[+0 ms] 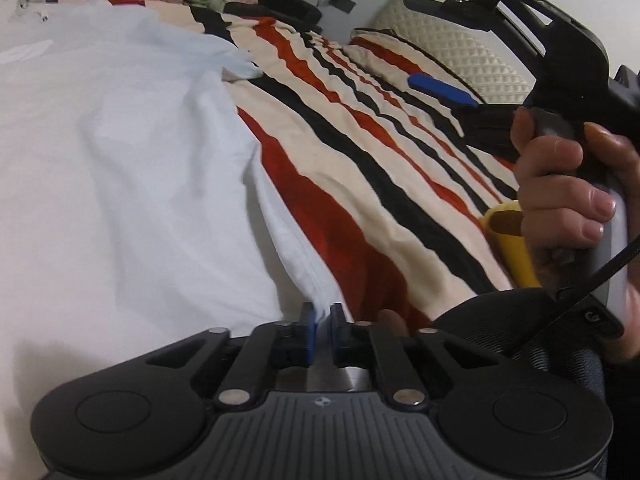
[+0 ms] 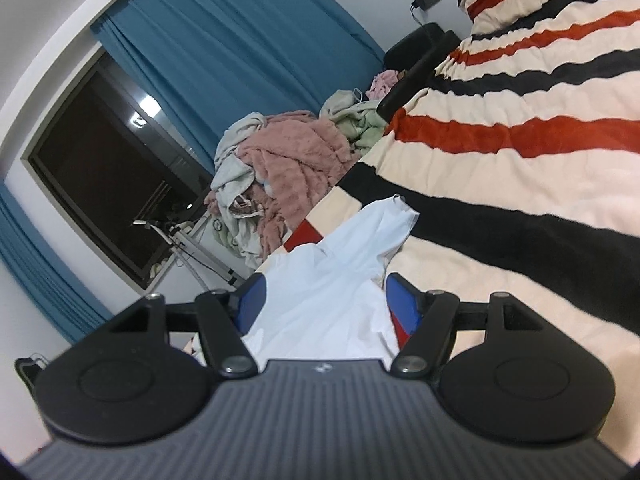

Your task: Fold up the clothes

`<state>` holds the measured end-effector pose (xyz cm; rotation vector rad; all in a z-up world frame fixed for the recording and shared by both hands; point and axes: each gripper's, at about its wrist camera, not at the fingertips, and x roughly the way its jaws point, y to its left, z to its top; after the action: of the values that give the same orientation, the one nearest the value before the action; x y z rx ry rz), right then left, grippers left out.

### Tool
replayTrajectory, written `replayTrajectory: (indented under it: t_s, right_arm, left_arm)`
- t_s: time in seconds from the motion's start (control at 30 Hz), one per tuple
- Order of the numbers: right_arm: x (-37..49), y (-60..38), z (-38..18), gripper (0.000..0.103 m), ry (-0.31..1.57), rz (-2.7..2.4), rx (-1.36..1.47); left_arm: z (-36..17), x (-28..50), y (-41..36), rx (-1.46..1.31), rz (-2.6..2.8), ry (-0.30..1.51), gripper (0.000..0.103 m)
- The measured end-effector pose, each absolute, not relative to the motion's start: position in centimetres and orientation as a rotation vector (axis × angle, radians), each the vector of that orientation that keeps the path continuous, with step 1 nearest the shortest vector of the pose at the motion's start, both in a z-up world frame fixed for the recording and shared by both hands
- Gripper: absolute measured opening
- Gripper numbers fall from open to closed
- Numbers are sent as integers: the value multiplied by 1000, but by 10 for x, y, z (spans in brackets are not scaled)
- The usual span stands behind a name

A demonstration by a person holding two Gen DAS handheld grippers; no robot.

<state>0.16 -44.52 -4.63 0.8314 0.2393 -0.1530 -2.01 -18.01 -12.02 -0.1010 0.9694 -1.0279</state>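
Observation:
A white garment [image 1: 120, 152] lies spread over a bed blanket [image 1: 360, 184] striped cream, red and black. At the bottom of the left wrist view my left gripper [image 1: 322, 317] is shut on the garment's near edge, a bunch of white hem pinched between its blue pads. In the right wrist view my right gripper [image 2: 326, 294] stands open. The white garment [image 2: 340, 264] shows in the wide gap between its blue pads [image 2: 402, 304], and they do not press on it. From the left wrist view, a hand [image 1: 568, 184] holds that gripper over the blanket, one blue finger [image 1: 440, 88] showing.
A heap of pink, grey and pale green clothes [image 2: 288, 160] sits at the bed's far edge, beside a dark window [image 2: 100, 184] with blue curtains [image 2: 224, 40]. A quilted cream pillow [image 1: 452, 52] and a black object [image 1: 288, 8] lie at the head of the bed.

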Motion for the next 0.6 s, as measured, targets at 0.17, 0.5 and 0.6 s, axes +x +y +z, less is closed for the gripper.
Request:
replayTrajectory:
  t_s: [0.17, 0.5, 0.6]
  right_arm:
    - [-2, -444, -43, 69, 208, -129, 812]
    - [3, -435, -38, 69, 230, -129, 734]
    - [2, -431, -36, 69, 229, -129, 709]
  left_arm:
    - [-115, -27, -215, -68, -1110, 959, 6]
    - [-125, -12, -233, -48, -997, 1036, 34]
    - [-109, -5, -219, -25, -918, 998, 64]
